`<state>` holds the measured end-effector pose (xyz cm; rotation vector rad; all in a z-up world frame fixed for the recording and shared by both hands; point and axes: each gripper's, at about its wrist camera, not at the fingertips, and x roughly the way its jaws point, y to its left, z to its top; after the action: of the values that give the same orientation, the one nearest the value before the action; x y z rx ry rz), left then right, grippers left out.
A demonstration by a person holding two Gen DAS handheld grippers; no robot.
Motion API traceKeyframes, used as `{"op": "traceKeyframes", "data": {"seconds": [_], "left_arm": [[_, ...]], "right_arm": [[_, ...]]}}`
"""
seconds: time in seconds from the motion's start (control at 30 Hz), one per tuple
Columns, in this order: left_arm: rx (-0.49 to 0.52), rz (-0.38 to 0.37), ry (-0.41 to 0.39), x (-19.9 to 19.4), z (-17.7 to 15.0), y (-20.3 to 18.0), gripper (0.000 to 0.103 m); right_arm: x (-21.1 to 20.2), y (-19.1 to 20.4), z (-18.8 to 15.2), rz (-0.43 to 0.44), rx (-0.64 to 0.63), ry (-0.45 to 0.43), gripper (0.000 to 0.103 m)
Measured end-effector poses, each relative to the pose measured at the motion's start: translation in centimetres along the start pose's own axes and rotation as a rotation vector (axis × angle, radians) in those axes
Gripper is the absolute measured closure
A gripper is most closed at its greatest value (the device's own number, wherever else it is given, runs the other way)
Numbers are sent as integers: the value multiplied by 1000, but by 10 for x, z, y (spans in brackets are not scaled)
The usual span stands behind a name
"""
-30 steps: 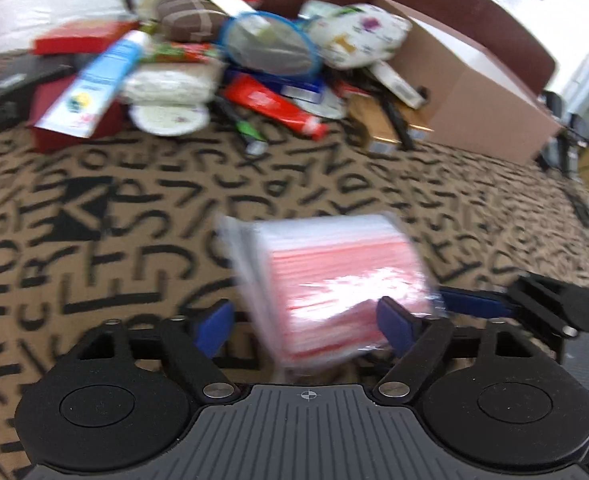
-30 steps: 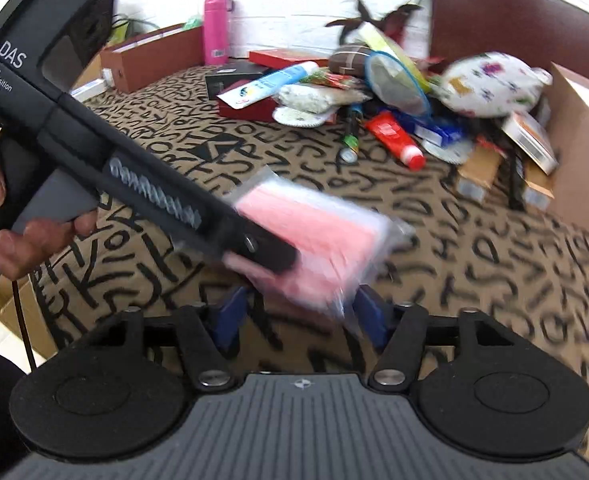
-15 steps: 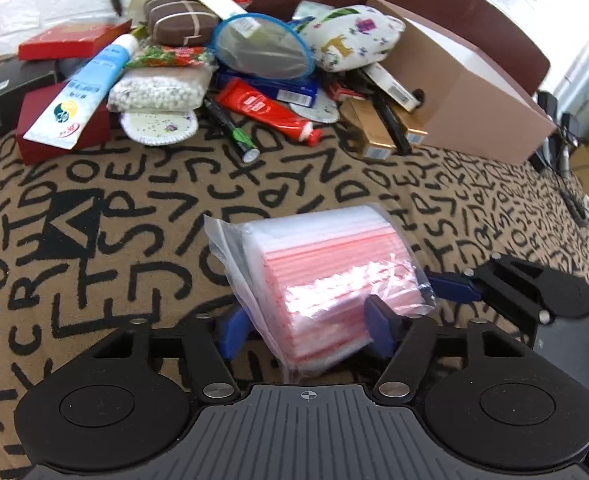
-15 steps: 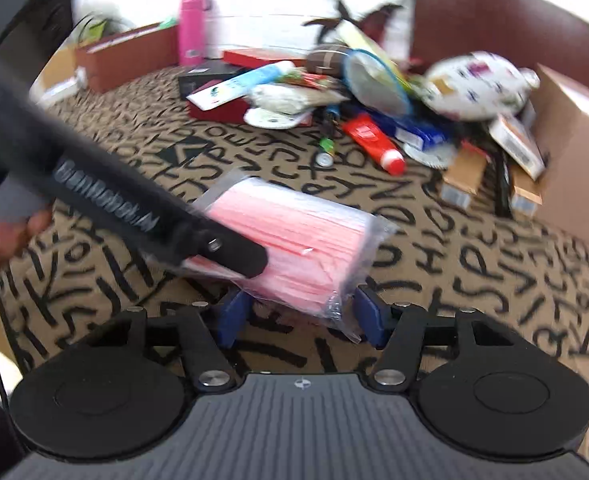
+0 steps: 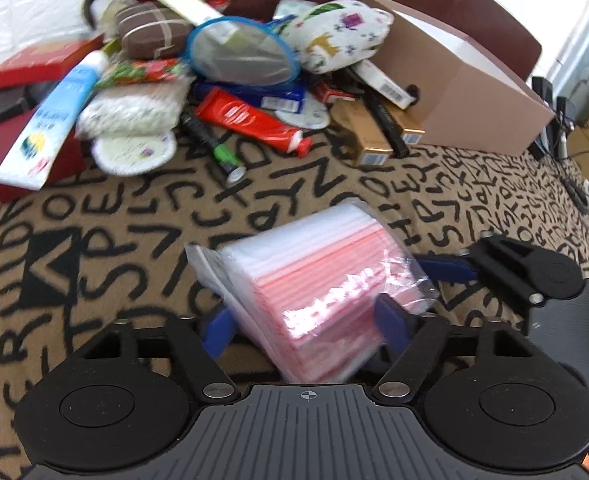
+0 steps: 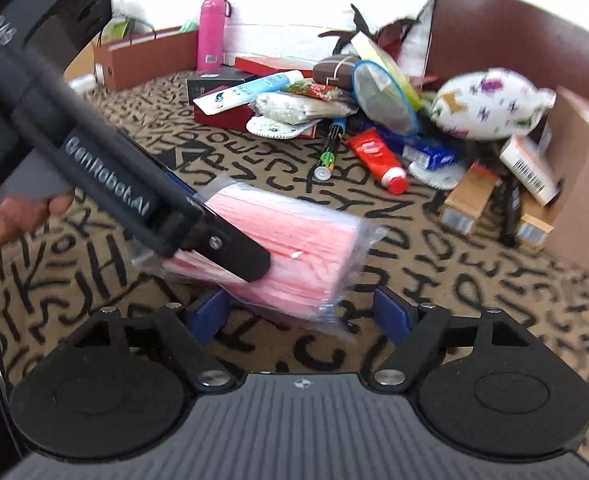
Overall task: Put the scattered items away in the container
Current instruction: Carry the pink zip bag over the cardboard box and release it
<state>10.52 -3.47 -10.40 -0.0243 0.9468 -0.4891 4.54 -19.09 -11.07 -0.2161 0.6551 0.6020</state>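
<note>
Two grippers meet on one thing: the left gripper (image 5: 306,320) pinches a clear bag of pink sheets (image 5: 314,276) between its blue pads, the bag tilted up and away toward 12 o'clock, its long axis running from the pads out toward 1 o'clock. From the right wrist view the same bag (image 6: 290,248) hangs just ahead of the right gripper (image 6: 300,312), whose pads stand spread on either side of the bag's lower edge without clearly touching it; the left one is the nearer holder. Beyond the bag, at 12 to 1 o'clock, lies the clutter: a red tube (image 5: 254,122), a blue-rimmed sieve (image 5: 242,54), a patterned pouch (image 5: 336,38). The cardboard box (image 5: 466,88), likely the container, sits at 1 to 2 o'clock, well apart from the bag, so the carry should swing right and forward. Everything rests on a bed (image 5: 94,220) with a tan cover printed in black letters; a dark headboard (image 6: 526,36) and white wall close the far side.
</note>
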Motion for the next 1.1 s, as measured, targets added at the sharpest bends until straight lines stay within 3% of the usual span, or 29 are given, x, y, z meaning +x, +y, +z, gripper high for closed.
{"op": "traceKeyframes", "data": {"seconds": [0.1,0.27,0.5,0.67,0.87,1.1], "left_arm": [[26,39,1,0,1,-8,32],[12,29,-22,-14,1,-14,33],[83,4,-149,-42,30,-48,34],[155,-38,-239,-53,78,-82,35],[221,-89,-328,-44,151,-127,35],[185,-158,-307,13,228,-160,36]], "right_arm": [[4,13,5,-20,-25,-8,28],[-8,15,5,-31,12,-11,40],[-44,1,17,-83,41,-81,43],[-75,-24,40,-168,13,-169,43],[-104,-82,77,-278,17,-235,43],[-105,-168,112,-365,65,-219,43]]}}
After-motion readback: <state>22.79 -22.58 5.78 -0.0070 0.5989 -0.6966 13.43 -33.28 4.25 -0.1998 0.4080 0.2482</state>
